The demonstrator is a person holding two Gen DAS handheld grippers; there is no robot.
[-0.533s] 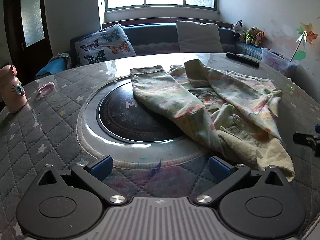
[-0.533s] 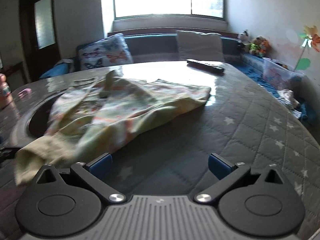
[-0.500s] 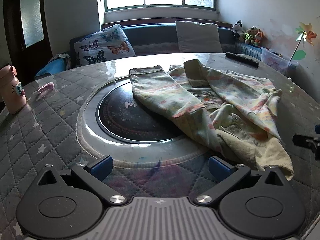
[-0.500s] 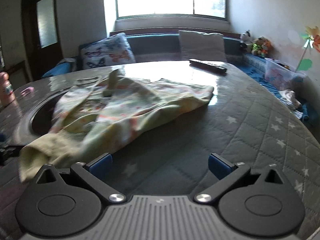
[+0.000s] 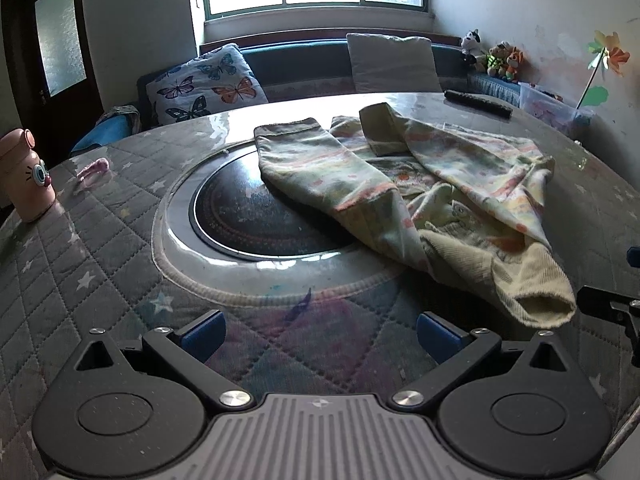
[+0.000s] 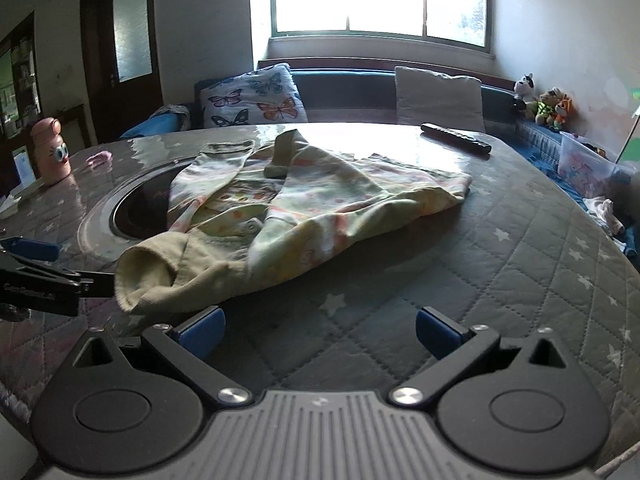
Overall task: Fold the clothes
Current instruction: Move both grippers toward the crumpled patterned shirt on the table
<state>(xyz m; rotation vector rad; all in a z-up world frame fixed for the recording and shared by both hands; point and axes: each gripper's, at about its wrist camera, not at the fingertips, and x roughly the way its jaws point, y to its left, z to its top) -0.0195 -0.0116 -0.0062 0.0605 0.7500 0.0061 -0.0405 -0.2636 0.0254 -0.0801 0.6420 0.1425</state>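
Round table [image 5: 60, 280] under a quilted, star-stitched cover; dark circular inset [image 5: 256, 216] near its middle, ringed by a pale band. Window bright at 12 o'clock, bench beneath it with butterfly cushion [image 5: 206, 80] and plain cushion [image 5: 394, 62].

Garment [image 5: 420, 184] (pale yellow-green, faint orange print, ribbed cuffs) lies crumpled, unfolded, on the table. In the left wrist view it runs from the centre toward 3 o'clock, one sleeve draped over the inset's edge. A ribbed cuff [image 5: 536, 292] points toward 4 o'clock, near the right tool's fingertip at the frame edge; touching or not, cannot tell.

Left gripper [image 5: 320, 330]: jaws wide, nothing between them, over bare quilt, short of the cloth.

Right gripper [image 6: 318, 330]: jaws wide, holding nothing. Its left fingertip [image 6: 200, 328] sits just beside the garment's [image 6: 320, 204] cuffed end; contact unclear.

Other items: pink bottle with cartoon eyes [image 5: 26, 176] at 9 o'clock, small pink object [image 5: 94, 168] near it, remote control [image 5: 478, 104] at 1 o'clock, plush toys [image 5: 492, 58] on the bench.
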